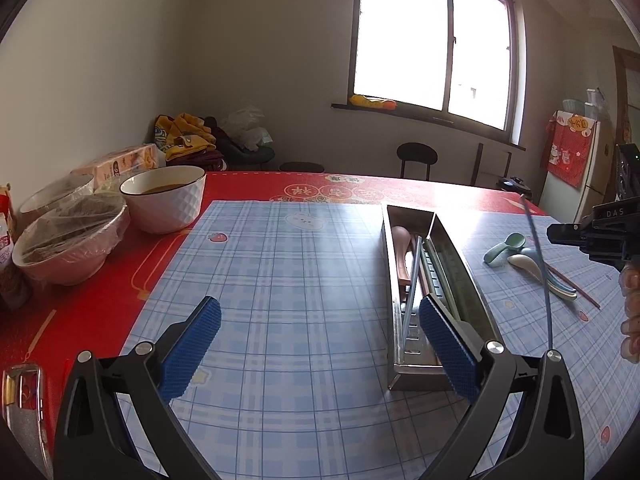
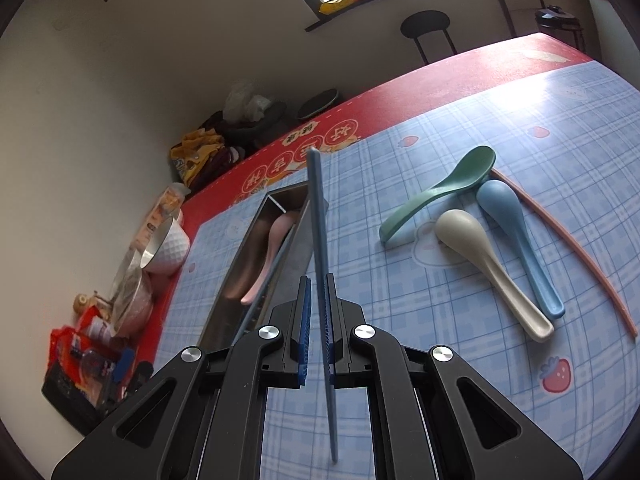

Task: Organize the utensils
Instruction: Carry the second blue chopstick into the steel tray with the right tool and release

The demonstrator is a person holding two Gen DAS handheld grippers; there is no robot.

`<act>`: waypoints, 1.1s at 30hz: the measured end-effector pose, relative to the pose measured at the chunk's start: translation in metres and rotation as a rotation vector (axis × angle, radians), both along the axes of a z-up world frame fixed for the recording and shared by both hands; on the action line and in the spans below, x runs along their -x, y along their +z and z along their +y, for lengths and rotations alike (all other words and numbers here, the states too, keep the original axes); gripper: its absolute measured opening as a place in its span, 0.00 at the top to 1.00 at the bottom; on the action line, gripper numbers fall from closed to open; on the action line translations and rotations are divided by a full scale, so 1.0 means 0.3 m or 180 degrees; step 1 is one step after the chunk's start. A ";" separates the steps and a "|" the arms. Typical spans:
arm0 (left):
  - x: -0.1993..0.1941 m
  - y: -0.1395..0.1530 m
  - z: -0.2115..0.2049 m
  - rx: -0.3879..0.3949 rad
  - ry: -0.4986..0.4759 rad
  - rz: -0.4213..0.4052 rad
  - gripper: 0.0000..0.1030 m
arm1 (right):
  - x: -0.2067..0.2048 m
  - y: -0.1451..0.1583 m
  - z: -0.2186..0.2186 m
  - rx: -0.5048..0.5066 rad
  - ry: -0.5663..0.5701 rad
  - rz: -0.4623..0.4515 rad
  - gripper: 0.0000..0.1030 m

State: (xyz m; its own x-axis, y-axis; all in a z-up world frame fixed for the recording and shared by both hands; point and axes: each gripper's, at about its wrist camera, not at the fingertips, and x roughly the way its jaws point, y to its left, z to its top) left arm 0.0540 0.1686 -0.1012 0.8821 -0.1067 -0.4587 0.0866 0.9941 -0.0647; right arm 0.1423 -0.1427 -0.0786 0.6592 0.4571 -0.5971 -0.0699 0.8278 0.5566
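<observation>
Right gripper (image 2: pixel 316 292): jaws closed on a blue chopstick (image 2: pixel 320 240), clamped near mid-length. The stick runs forward past the pads and back under the gripper body, held up off the table, just beside the metal tray's (image 2: pixel 236 276) right wall.

Left gripper (image 1: pixel 320 320): jaws wide apart, nothing between the pads. It hangs over the blue checked mat (image 1: pixel 280 280), tray just inside its right finger.

Tray: long steel box w/ two lengthwise compartments, lying on the mat toward its centre. Left compartment holds a pink spoon (image 2: pixel 266 256) and a second blue chopstick (image 1: pixel 412 284) resting diagonally along it. What the right compartment holds cannot be told.

Loose utensils, right part of the mat, well apart from the tray:
- green spoon (image 2: pixel 436 192), bowl toward the table's far edge
- blue spoon (image 2: pixel 516 240)
- cream spoon (image 2: pixel 484 268), just beside the blue one
- pink chopstick (image 2: pixel 576 256), outermost, running alongside the blue spoon

Far left edge of the red tablecloth (image 1: pixel 100 280): white bowl (image 1: pixel 164 200) w/ brown liquid, two film-covered bowls (image 1: pixel 72 244) near it.
</observation>
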 end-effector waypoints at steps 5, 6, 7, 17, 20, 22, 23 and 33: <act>-0.002 0.000 0.026 0.0130 0.0015 -0.0001 0.06 | -0.007 0.047 0.083 0.0249 0.0123 -0.0110 0.94; -0.003 -0.001 0.029 0.0149 0.0014 0.0003 0.06 | -0.010 0.043 0.094 0.0338 0.0129 -0.0085 0.94; -0.004 -0.001 0.032 0.0160 0.0014 0.0005 0.06 | -0.017 0.036 0.103 0.0459 0.0127 -0.0042 0.94; -0.007 -0.002 0.042 0.0218 0.0002 0.0015 0.06 | -0.086 -0.158 0.253 0.1125 0.0574 0.0433 0.69; -0.009 -0.004 0.044 0.0224 0.0001 0.0031 0.06 | -0.090 -0.187 0.297 0.1255 0.0661 0.0443 0.69; -0.008 -0.003 0.044 0.0232 0.0002 0.0033 0.06 | -0.089 -0.195 0.323 0.1400 0.0714 0.0410 0.69; -0.007 -0.003 0.046 0.0239 0.0004 0.0034 0.06 | -0.085 -0.197 0.334 0.1502 0.0722 0.0379 0.69; -0.011 -0.006 0.058 0.0289 0.0015 0.0061 0.06 | -0.065 -0.221 0.291 0.1802 0.0726 0.0350 0.91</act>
State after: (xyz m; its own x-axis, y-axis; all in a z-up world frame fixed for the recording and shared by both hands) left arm 0.0573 0.1860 -0.1031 0.8739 -0.1444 -0.4641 0.0798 0.9845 -0.1560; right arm 0.1619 -0.0554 -0.1450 0.5031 0.1717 -0.8470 -0.2471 0.9677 0.0494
